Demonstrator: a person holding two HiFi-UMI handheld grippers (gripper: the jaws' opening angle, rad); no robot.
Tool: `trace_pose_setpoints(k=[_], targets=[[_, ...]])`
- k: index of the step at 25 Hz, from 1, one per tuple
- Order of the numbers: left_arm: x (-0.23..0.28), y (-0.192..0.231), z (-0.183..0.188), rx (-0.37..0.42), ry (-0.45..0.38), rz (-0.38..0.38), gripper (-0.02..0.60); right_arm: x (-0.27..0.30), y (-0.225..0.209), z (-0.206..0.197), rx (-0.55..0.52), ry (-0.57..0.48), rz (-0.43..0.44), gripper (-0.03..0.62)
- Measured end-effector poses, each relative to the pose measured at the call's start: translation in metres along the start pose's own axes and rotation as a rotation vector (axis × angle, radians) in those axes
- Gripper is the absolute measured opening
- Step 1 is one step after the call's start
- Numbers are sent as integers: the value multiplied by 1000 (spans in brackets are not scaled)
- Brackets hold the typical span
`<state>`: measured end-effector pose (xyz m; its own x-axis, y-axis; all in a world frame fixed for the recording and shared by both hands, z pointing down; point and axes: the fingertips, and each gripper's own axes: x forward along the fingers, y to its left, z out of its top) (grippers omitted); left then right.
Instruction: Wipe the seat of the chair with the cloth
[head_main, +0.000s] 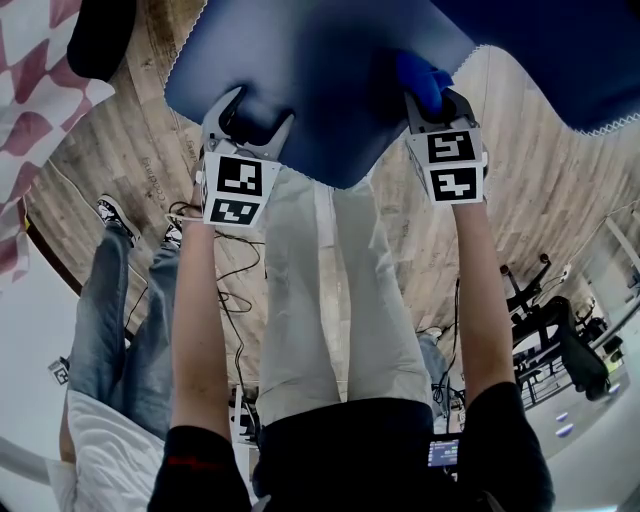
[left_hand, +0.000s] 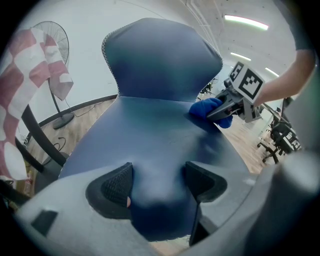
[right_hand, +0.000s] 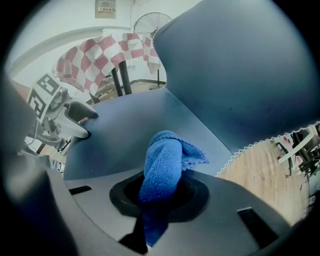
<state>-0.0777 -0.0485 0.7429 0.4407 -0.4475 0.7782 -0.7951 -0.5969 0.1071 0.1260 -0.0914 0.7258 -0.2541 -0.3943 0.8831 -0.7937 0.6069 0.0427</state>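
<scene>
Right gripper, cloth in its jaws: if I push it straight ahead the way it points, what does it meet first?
The right gripper, shut on the cloth, points low along the seat. Pushed on, the cloth would probably rub the seat first, then reach the backrest; depth is unclear.

The chair seat (left_hand: 160, 142) is smooth, matt dark-blue upholstery with a pale zigzag-stitched edge, the cloth (right_hand: 162, 165) is nubbly blue towelling, the left gripper (left_hand: 156, 182) is matt grey plastic with black, finely gridded pads (left_hand: 116, 184), and the floor (head_main: 560, 190) at three o'clock in the head view is grainy wooden planking
</scene>
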Motion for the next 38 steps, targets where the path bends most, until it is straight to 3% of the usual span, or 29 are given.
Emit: trace_pose_setpoints(k=[10,16,22,26,28,33,38], targets=[[0,-1,-2,3,-4,5,334,-1,0,-3,6,16,-27,54],[-1,1,0,2,9,9,334,-1,1,-1,62,1,-20,54],[-5,-7,-7,14,61,84,331,-12,10,-17,26,39,-1,54],[-23,-12,-6,-18,129,71,278,-35,14,-20,55,37,15,54],[-35,-11,3,-21,125,80,169,-47,13,-17,87,20,24,54],[-75,-2,42,6,89,133,82,-90,13,17,120,-63,18,54],[-136,8,109,-5,3,205,40,-156,19,76,97,-186,17,54]])
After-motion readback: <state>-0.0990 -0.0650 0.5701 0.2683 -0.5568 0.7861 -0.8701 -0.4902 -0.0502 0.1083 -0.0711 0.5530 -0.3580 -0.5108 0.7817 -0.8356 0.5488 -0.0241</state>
